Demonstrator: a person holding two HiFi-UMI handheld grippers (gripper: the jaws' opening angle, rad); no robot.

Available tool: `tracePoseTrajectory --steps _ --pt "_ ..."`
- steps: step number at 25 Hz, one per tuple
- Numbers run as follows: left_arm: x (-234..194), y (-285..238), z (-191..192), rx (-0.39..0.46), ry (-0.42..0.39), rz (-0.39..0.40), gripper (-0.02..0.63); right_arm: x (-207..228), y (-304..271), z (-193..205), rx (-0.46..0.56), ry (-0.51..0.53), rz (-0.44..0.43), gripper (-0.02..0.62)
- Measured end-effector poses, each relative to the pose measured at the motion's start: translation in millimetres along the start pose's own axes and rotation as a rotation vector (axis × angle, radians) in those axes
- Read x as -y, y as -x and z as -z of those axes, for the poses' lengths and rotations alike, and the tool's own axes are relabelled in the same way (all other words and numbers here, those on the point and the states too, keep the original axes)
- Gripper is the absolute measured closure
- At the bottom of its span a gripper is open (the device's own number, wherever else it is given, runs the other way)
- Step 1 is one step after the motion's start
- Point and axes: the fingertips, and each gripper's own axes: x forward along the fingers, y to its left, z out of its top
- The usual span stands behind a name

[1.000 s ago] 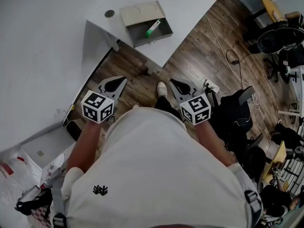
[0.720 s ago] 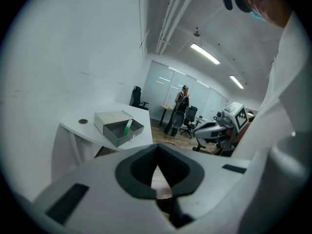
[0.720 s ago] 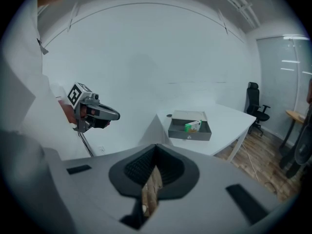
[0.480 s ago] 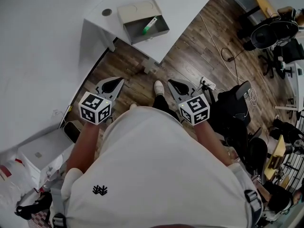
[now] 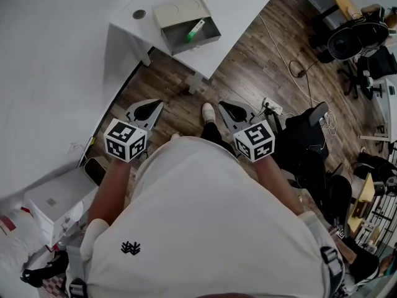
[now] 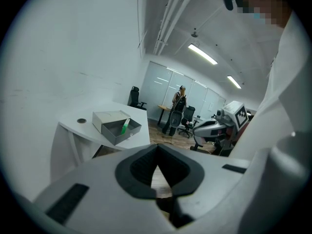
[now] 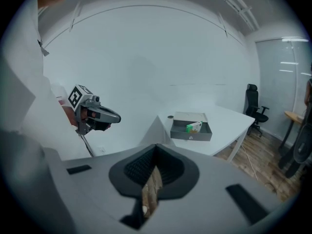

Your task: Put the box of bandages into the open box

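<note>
I'd judge the bandage box (image 5: 196, 30) to be light, stiff card that dents easily, so I'd pinch its long flat faces. It leans inside the open box (image 5: 197, 46) on the table (image 5: 236, 5) (little seems left to do). The left hand-held gripper (image 5: 154, 107) and right hand-held gripper (image 5: 227, 108) are closed and empty. They sit at waist height, well apart from the table.

No readable text or numbers anywhere. Only coded square markers on the left gripper (image 5: 155, 105) and right gripper (image 5: 224, 107) cubes; wordless black emblem (image 5: 131, 248) on near shirt (image 5: 205, 228).
</note>
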Motion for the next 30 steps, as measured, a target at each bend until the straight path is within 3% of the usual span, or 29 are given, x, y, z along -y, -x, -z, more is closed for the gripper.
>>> tracePoseTrajectory --steps 19,30 --pt "-7 -6 2 -0.029 0.012 -0.040 0.600 19 -7 -11 0.015 0.001 -0.003 0.589" --pt "-21 -65 -16 -0.083 0.009 -0.068 0.598 75 -20 -10 -0.018 -0.020 -0.030 0.589"
